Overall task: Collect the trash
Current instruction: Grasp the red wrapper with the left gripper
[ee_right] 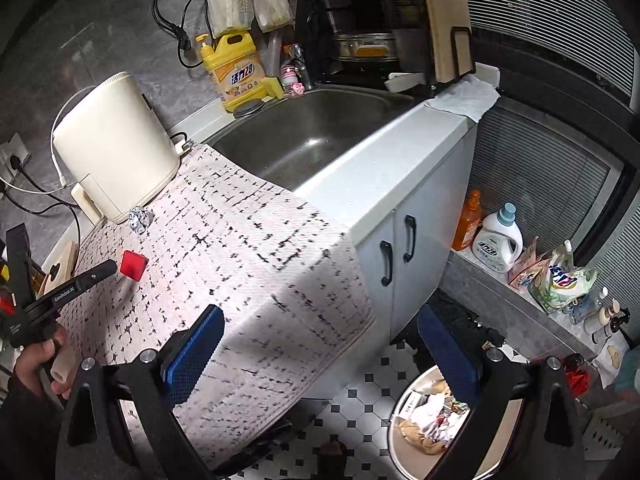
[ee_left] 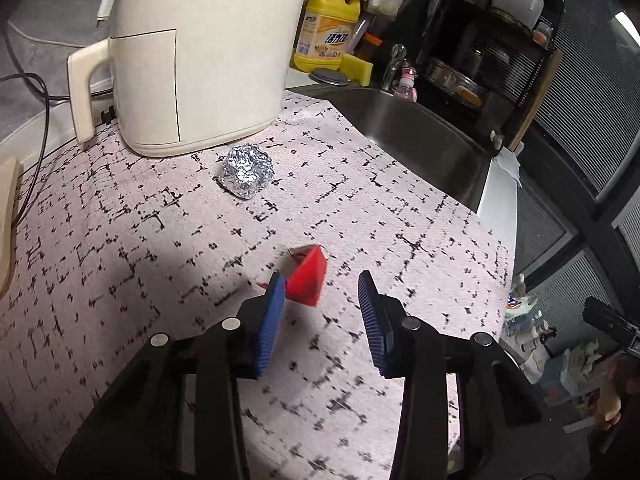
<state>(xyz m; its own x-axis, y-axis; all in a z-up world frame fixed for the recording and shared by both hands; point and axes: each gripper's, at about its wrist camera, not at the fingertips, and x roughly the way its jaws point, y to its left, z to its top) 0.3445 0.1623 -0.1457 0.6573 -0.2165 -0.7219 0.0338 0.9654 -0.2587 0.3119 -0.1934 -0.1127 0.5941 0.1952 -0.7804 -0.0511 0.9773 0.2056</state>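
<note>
While left gripper (ee_left: 322, 284) gapes around red box (ee_left: 307, 280), foil ball (ee_left: 248, 176) and kettle (ee_left: 200, 52) sit beyond; right gripper (ee_right: 320, 340) wide.

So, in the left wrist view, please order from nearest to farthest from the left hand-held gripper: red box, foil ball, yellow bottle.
1. Small red cardboard box, at the fingertips.
2. Crumpled silver foil ball, mid-mat.
3. Yellow plastic detergent bottle, behind, by the sink.

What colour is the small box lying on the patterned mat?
Red. The small box shows best in the left wrist view, just ahead of the tongs.
</note>
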